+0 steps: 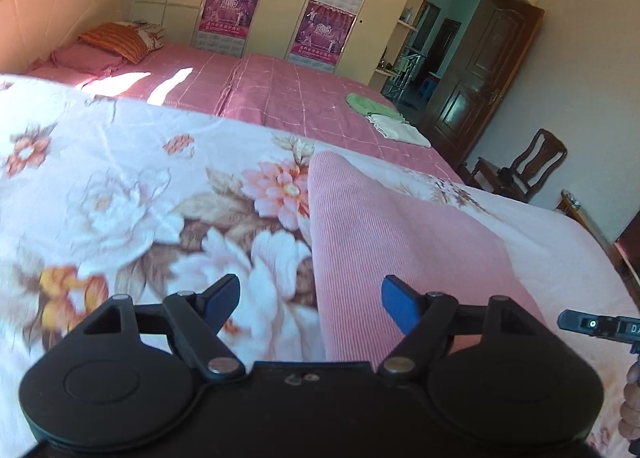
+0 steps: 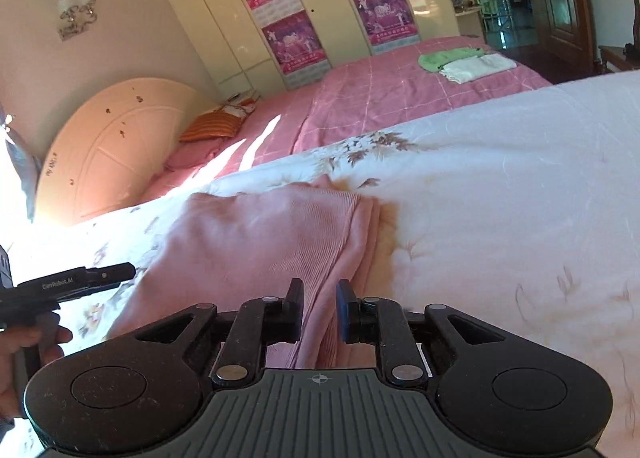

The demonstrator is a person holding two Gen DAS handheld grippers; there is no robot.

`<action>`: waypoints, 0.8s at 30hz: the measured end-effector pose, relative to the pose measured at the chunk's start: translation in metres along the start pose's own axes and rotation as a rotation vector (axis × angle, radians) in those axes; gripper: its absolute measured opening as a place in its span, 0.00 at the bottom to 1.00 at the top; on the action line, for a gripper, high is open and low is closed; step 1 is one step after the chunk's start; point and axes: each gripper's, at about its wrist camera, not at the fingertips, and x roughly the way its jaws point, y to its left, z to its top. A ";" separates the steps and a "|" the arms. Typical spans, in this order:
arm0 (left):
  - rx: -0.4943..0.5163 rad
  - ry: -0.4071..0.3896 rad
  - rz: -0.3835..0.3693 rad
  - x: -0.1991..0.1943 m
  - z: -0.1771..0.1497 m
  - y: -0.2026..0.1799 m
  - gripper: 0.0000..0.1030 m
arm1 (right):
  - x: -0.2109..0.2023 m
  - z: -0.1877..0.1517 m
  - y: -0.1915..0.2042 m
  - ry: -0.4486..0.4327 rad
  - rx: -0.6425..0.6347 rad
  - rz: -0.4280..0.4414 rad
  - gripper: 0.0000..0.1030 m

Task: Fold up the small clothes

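Pink ribbed garment is lying folded on the floral quilt. Two folded cloths, green and white, are sitting near the bed's far corner. The left gripper is spreading wide; the right gripper is pinching the garment's edge.

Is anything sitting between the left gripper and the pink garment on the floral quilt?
Nothing visible blocks it. The left gripper is open right over the pink garment, with only the floral quilt beside it. The right gripper already has the garment's edge between its fingers.

Bright daylight, glare on pink bedsheet, fisheye edges, slight blur.
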 end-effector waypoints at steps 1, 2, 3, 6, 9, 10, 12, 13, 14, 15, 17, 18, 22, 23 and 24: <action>-0.014 -0.001 -0.015 -0.009 -0.012 0.002 0.74 | -0.008 -0.009 0.002 0.007 0.026 0.021 0.17; -0.022 0.006 -0.015 -0.015 -0.023 0.001 0.74 | -0.014 -0.018 0.002 0.011 0.049 0.036 0.17; -0.025 0.021 -0.009 -0.018 -0.032 0.002 0.74 | -0.019 -0.025 0.003 0.017 0.067 0.049 0.18; -0.016 0.058 0.012 -0.015 -0.050 0.001 0.75 | -0.021 -0.039 0.013 0.027 0.063 0.055 0.46; -0.025 0.045 0.018 -0.017 -0.047 0.002 0.75 | -0.014 -0.044 0.024 0.027 0.034 0.051 0.46; -0.025 0.033 0.026 -0.018 -0.044 0.002 0.75 | -0.011 -0.044 0.028 0.027 0.011 0.036 0.37; -0.020 0.012 0.041 -0.019 -0.041 0.003 0.76 | -0.001 -0.044 0.033 0.045 -0.032 -0.010 0.33; -0.030 0.024 0.047 -0.016 -0.040 0.005 0.78 | 0.003 -0.046 0.032 0.051 -0.041 -0.021 0.26; -0.050 0.045 0.041 -0.013 -0.040 0.007 0.78 | 0.004 -0.046 0.033 0.050 -0.065 -0.039 0.11; -0.065 0.053 0.028 -0.013 -0.039 0.008 0.74 | 0.003 -0.046 0.036 0.041 -0.093 -0.054 0.11; -0.055 0.036 0.009 -0.020 -0.038 0.002 0.73 | -0.012 -0.040 0.039 -0.027 -0.125 -0.067 0.09; -0.039 0.024 -0.008 -0.024 -0.038 -0.003 0.73 | -0.020 -0.036 0.040 -0.057 -0.132 -0.072 0.09; 0.068 0.097 0.097 -0.008 -0.047 -0.020 0.76 | -0.014 -0.034 0.029 -0.012 -0.128 -0.087 0.09; 0.107 0.092 0.112 -0.005 -0.053 -0.023 0.78 | 0.002 -0.040 0.024 0.049 -0.120 -0.099 0.09; 0.144 0.087 0.122 -0.005 -0.056 -0.025 0.78 | 0.012 -0.044 0.019 0.083 -0.112 -0.105 0.09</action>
